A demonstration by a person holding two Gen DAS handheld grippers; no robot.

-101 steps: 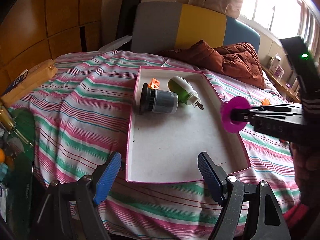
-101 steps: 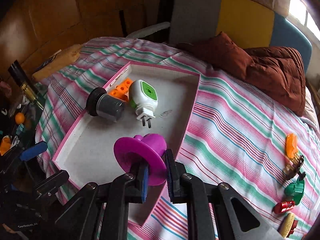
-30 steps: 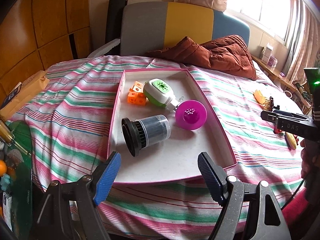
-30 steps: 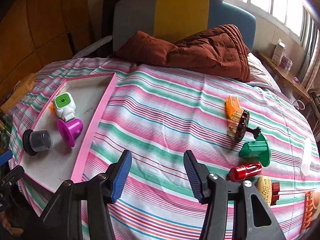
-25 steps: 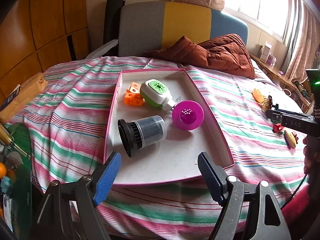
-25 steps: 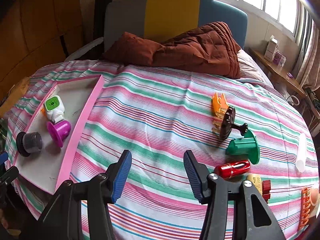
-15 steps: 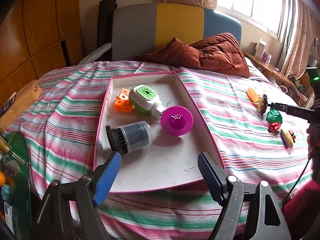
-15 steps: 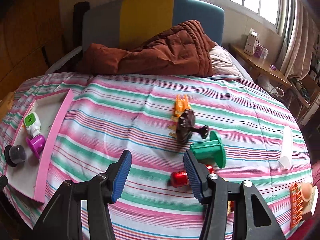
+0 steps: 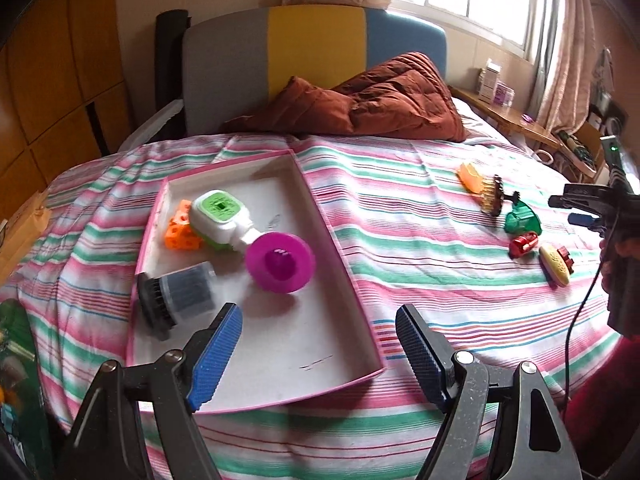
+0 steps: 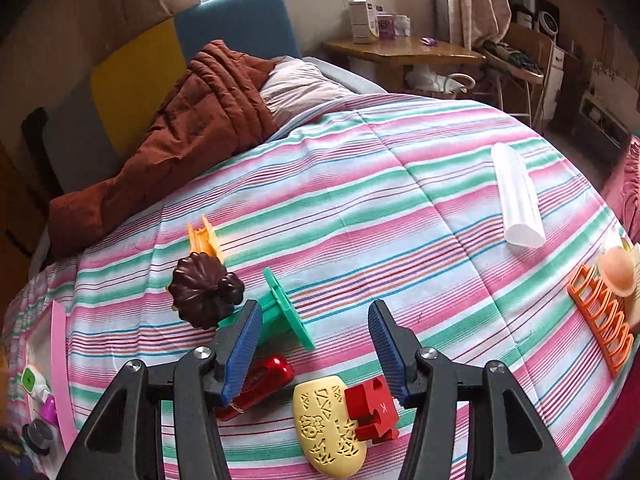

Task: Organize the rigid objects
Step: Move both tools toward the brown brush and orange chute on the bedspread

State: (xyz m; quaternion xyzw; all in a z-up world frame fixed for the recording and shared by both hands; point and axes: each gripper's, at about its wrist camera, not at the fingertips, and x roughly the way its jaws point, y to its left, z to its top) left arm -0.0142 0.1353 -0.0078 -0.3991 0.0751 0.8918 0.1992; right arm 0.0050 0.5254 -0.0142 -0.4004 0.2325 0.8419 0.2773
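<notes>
A pink-rimmed white tray (image 9: 344, 248) on the striped bed holds a magenta spool (image 9: 279, 262), a green-and-white plug-in device (image 9: 219, 218), an orange block (image 9: 180, 232) and a dark grey cylinder (image 9: 180, 300). My left gripper (image 9: 318, 354) is open and empty at the tray's near edge. My right gripper (image 10: 314, 354) is open and empty, just above a green spool (image 10: 280, 314), a red toy car (image 10: 260, 384), a yellow oval piece (image 10: 326, 424) and a red puzzle piece (image 10: 372, 408). A dark brown flower-shaped piece (image 10: 204, 288) and an orange comb (image 10: 204, 240) lie just beyond.
A white tube (image 10: 516, 200) and an orange rack (image 10: 600, 328) with a peach ball (image 10: 618, 272) lie at the bed's right. A brown quilt (image 10: 180, 132) is heaped at the headboard. A wooden side table (image 10: 400, 50) stands beyond the bed.
My right gripper let go of the magenta spool in the tray, then swung right across the bed to hover over the loose toys. My left gripper stayed open near the tray.
</notes>
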